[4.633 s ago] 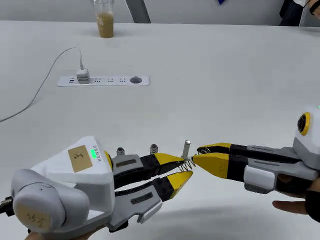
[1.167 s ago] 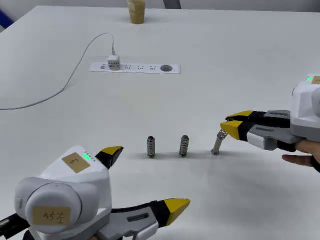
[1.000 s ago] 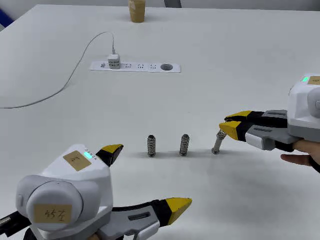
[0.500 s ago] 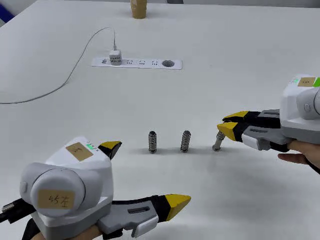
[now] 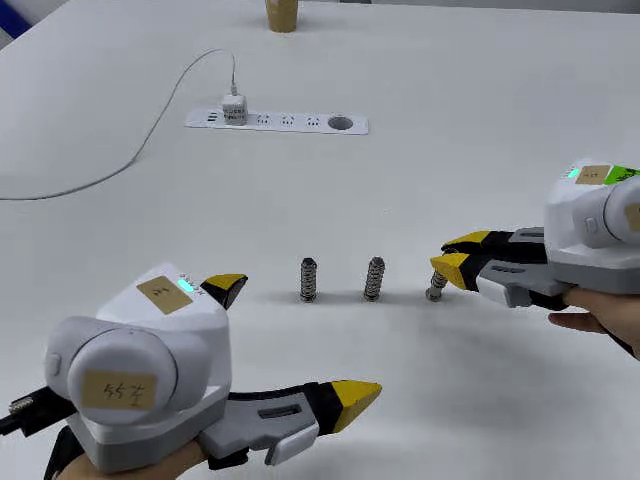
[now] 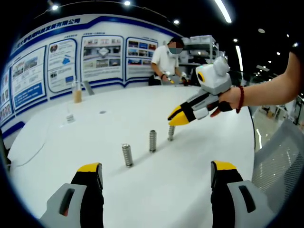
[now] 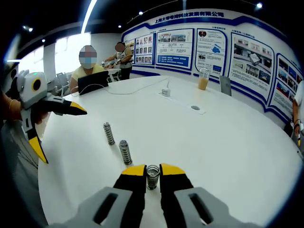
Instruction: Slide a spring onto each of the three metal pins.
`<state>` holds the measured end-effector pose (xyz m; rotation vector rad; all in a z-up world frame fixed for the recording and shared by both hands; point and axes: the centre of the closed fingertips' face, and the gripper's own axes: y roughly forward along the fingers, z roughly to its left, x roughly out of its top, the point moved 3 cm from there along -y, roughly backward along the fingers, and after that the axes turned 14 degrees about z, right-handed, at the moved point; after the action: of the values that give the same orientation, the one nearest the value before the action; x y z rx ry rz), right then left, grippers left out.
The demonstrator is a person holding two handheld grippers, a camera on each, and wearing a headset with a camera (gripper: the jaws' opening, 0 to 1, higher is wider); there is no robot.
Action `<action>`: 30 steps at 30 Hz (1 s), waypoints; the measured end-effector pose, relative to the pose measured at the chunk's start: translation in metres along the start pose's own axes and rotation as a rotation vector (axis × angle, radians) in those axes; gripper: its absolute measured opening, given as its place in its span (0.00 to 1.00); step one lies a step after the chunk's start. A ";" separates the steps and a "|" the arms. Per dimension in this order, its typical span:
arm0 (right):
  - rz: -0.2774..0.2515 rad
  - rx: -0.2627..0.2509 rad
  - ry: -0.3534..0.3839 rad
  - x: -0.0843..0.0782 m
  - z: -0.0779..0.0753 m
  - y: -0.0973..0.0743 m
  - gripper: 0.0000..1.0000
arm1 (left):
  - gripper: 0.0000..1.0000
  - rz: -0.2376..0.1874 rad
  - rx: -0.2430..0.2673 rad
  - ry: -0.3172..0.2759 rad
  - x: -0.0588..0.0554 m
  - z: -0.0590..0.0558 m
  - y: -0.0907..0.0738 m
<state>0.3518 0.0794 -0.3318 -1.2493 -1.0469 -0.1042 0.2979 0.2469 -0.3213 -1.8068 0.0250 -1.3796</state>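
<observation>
Done with first sprung pin [image 5: 309,279] and second sprung pin [image 5: 374,278], middle of counter [image 5: 450,130]. Remaining: seating third spring [image 5: 437,283], pinched narrowly in right tool [image 5: 450,262], down last pin [image 5: 431,295]. Holding left tool [image 5: 296,338] wide, idle.

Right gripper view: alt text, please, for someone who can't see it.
The right claw is shut on the nearest spring, which stands upright on the white table. A second spring and a third spring stand in line beyond, and the open left claw shows at left.

on the tabletop [image 5: 470,150], left pin [image 5: 309,280] stands left of middle pin [image 5: 374,279], right pin [image 5: 435,291] right of it, power strip [image 5: 290,122] behind it.
</observation>
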 end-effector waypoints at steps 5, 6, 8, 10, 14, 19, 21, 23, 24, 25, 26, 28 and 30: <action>0.018 0.003 0.009 -0.006 0.001 0.004 0.12 | 0.95 0.001 0.001 -0.003 0.000 0.001 0.000; 0.019 0.003 0.010 -0.006 0.000 0.005 0.12 | 0.95 -0.001 0.000 -0.003 0.000 0.001 0.000; 0.024 0.003 0.012 -0.008 0.001 0.006 0.12 | 0.94 0.001 0.000 -0.004 0.000 0.001 0.000; 0.025 0.004 0.016 -0.009 0.000 0.007 0.12 | 0.94 0.001 0.001 -0.004 0.000 0.001 0.000; 0.023 0.008 0.032 -0.010 0.000 0.009 0.12 | 0.95 -0.011 0.003 -0.015 0.001 0.002 -0.001; 0.022 0.005 0.038 -0.009 -0.001 0.008 0.12 | 0.94 -0.007 0.009 -0.018 0.000 0.003 -0.002; 0.024 0.006 0.041 -0.009 -0.001 0.008 0.12 | 0.94 -0.006 0.010 -0.018 0.000 0.003 -0.002; 0.024 0.005 0.039 -0.009 0.000 0.007 0.12 | 0.93 -0.003 0.011 -0.017 -0.001 0.004 -0.002; 0.025 0.003 0.038 -0.009 0.000 0.006 0.12 | 0.93 -0.004 0.011 -0.019 -0.001 0.004 -0.002; 0.025 0.001 0.037 -0.008 0.000 0.006 0.13 | 0.93 -0.004 0.011 -0.018 0.000 0.004 -0.002; 0.024 0.000 0.038 -0.008 0.000 0.005 0.14 | 0.93 -0.003 0.012 -0.017 0.000 0.004 -0.002; 0.020 -0.004 0.036 -0.007 0.001 0.002 0.16 | 0.93 -0.007 0.018 -0.024 0.000 0.005 -0.002; 0.015 -0.011 0.036 -0.005 0.000 -0.001 0.18 | 0.93 -0.014 0.017 -0.031 0.001 0.006 -0.003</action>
<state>0.3485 0.0767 -0.3344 -1.2605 -1.0070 -0.1210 0.3016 0.2516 -0.3191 -1.8171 -0.0153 -1.3577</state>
